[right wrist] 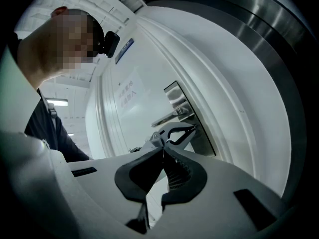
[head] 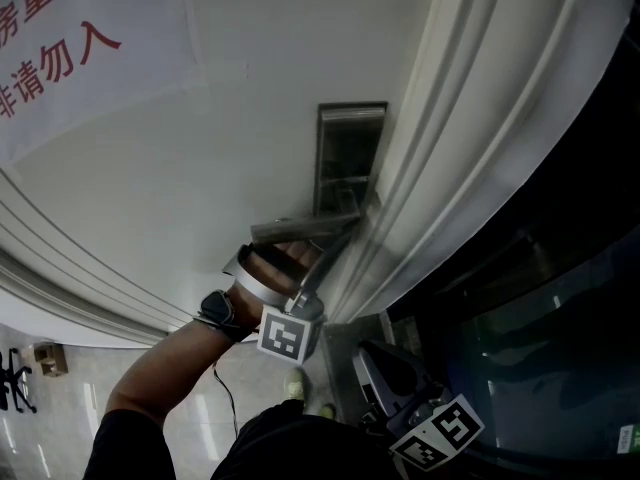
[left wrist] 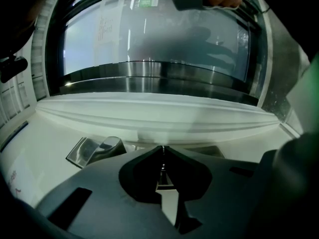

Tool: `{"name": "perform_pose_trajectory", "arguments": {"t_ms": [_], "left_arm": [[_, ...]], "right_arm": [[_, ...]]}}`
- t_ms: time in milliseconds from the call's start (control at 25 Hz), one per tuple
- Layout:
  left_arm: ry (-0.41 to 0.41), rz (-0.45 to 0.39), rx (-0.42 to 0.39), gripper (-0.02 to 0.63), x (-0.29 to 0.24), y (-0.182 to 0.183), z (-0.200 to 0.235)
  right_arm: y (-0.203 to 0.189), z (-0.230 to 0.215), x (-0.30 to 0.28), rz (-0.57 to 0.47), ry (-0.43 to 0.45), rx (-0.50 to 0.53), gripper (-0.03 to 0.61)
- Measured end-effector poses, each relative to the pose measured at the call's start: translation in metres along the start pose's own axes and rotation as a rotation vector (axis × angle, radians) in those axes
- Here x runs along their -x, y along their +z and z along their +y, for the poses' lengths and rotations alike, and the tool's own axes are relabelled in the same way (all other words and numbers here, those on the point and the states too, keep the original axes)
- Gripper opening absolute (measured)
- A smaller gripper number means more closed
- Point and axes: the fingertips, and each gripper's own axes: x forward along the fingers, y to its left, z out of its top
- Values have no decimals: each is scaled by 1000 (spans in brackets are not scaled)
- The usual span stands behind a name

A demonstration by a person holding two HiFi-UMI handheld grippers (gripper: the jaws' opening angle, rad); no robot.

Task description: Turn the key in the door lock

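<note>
A metal lock plate [head: 350, 153] sits on the white door [head: 220, 168], with a lever handle [head: 300, 230] across its lower part. My left gripper [head: 335, 258] reaches under that handle to the plate, jaws pressed together. In the left gripper view the tips [left wrist: 162, 149] meet on a thin sliver of metal, the key [left wrist: 162, 167], with the handle [left wrist: 94, 151] just to the left. The right gripper view shows the left gripper's fingers [right wrist: 179, 133] at the plate [right wrist: 182, 111]. My right gripper [right wrist: 163, 150] is shut and empty, and hangs back lower down [head: 375, 363].
A sheet with red print [head: 60, 38] hangs on the door at upper left. Thick white frame moulding [head: 470, 118] runs right beside the lock plate. Beyond it is dark glass [head: 560, 298]. Pale floor [head: 60, 398] shows at lower left.
</note>
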Motion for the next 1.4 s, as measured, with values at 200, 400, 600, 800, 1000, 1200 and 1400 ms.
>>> {"name": "perform_pose_trajectory", "arguments": {"t_ms": [200, 400, 600, 800, 1000, 1200, 1400], "left_arm": [[4, 14, 7, 12, -1, -1, -1], [10, 0, 23, 12, 6, 10, -2], [19, -7, 58, 12, 22, 23, 0], [12, -8, 243, 12, 51, 41, 1], [-14, 22, 591, 6, 81, 50, 10], [-30, 36, 948, 6, 107, 47, 20], [-18, 28, 1033, 5, 121, 52, 25]], "right_arm": [[0, 1, 5, -3, -4, 0, 13], [2, 6, 15, -8, -4, 0, 14], [2, 11, 24, -12, 4, 9, 14], [2, 16, 30, -9, 10, 32, 13], [8, 20, 32, -20, 7, 57, 12], [12, 20, 36, -9, -7, 109, 12], [7, 28, 36, 6, 8, 127, 12]]}}
